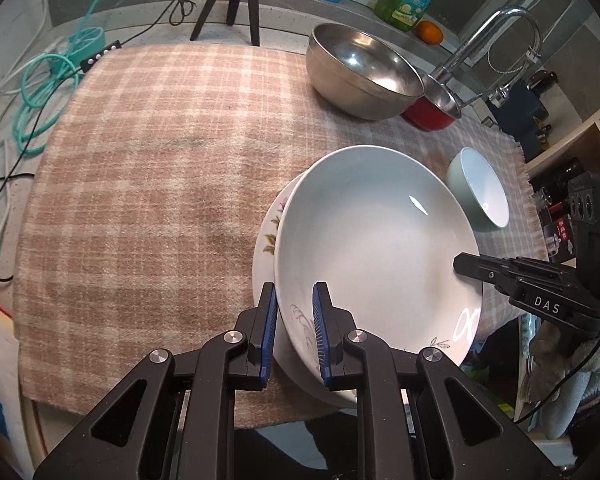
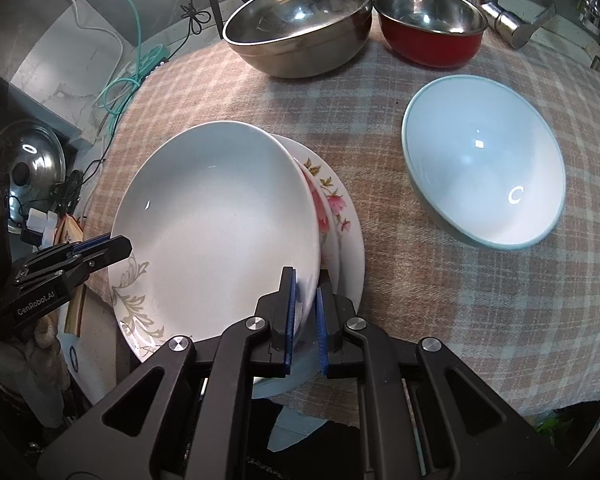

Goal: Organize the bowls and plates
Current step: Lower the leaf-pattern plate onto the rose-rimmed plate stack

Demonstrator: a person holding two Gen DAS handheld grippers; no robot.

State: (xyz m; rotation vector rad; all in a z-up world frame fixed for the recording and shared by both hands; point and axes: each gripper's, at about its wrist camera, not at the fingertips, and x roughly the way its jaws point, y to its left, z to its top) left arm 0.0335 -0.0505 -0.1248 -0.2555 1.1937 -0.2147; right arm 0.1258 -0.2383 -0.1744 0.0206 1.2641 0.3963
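Note:
A white deep plate (image 1: 372, 232) (image 2: 220, 216) with a grey leaf pattern lies over a floral plate (image 1: 266, 240) (image 2: 340, 216) on the plaid cloth, offset from it. I cannot tell whether the two plates touch. My left gripper (image 1: 294, 292) (image 2: 120, 246) is shut on the white plate's rim at one side. At the opposite side my right gripper (image 2: 306, 280) (image 1: 460, 264) is shut on the rim as well. A pale green bowl (image 1: 480, 188) (image 2: 484, 168) stands alone to the right of the plates.
A large steel bowl (image 1: 360, 68) (image 2: 296, 20) and a red bowl (image 1: 432, 114) (image 2: 428, 44) stand at the back of the cloth (image 1: 140, 200), near a faucet (image 1: 512, 28). A tripod (image 1: 236, 0) and cables (image 1: 40, 92) lie behind and to the left.

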